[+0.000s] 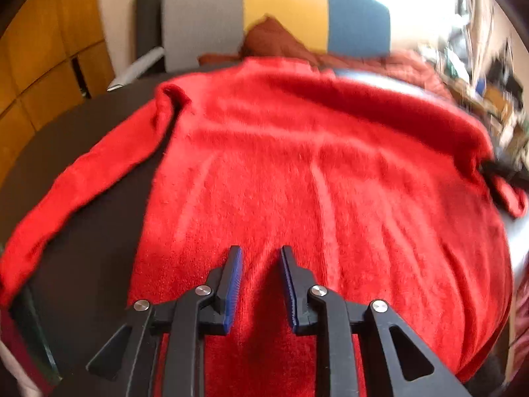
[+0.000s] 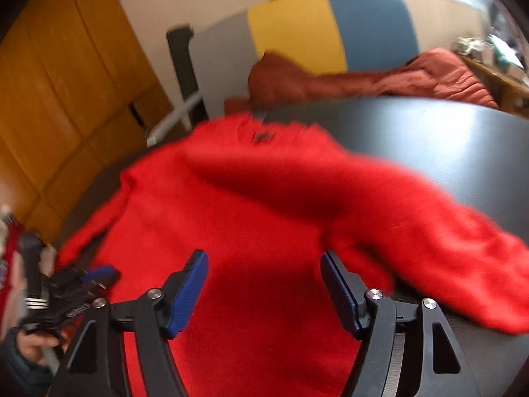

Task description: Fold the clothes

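Note:
A red fuzzy sweater (image 1: 297,152) lies spread on a dark round table (image 1: 99,218), collar at the far side. Its left sleeve (image 1: 66,192) runs out to the left. In the right wrist view the sweater (image 2: 205,218) has its right sleeve (image 2: 429,231) lying across the body and out to the right. My left gripper (image 1: 261,254) is open, empty, just above the sweater's near hem; it also shows at the left of the right wrist view (image 2: 96,274). My right gripper (image 2: 264,261) is wide open and empty above the sweater's lower right part.
A rust-coloured jacket (image 2: 380,79) lies at the table's far edge. Behind it stands a chair back (image 1: 281,16) in grey, yellow and blue. Wooden cabinets (image 2: 66,99) are on the left. A cluttered shelf (image 1: 489,82) is at the right. Bare table (image 2: 446,139) shows at the right.

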`<action>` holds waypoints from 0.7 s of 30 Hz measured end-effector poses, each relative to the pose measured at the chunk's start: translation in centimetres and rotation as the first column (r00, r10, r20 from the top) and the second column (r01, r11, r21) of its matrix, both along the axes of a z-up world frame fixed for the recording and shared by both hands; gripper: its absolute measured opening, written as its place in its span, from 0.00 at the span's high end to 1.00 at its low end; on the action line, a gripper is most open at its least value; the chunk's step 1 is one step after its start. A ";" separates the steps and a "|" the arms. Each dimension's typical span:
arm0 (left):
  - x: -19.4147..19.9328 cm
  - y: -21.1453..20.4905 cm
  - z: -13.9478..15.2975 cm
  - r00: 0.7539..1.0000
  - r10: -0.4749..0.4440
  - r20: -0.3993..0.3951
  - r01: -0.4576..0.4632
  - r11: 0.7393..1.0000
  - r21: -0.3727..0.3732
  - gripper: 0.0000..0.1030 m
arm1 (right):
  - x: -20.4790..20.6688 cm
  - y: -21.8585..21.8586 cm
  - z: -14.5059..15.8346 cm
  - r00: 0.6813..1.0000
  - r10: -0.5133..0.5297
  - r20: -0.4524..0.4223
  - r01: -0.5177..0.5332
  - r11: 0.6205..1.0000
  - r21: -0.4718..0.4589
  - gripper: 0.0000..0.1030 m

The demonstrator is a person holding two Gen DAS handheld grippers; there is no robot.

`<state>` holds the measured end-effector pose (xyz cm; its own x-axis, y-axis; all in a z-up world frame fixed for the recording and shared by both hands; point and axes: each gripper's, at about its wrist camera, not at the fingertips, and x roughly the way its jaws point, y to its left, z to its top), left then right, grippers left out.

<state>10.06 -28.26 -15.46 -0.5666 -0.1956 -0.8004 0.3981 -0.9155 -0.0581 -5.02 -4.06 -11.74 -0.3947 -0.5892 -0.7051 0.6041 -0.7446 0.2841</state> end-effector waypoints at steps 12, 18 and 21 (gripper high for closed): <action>0.9 2.0 -0.1 0.997 0.068 -0.034 -0.066 0.995 0.078 0.76 | -5.7 -1.4 -2.9 0.995 0.008 -0.097 0.012 0.979 0.203 0.07; -1.4 2.8 -0.2 0.999 0.002 -0.037 -0.001 1.000 0.023 0.72 | -11.3 -2.7 -3.5 0.995 0.016 -0.101 0.010 0.968 0.252 0.00; -1.9 3.0 -0.2 1.000 0.005 -0.028 -0.005 1.000 -0.001 0.72 | -11.9 -2.7 -3.4 0.995 0.014 -0.096 0.010 0.970 0.245 0.00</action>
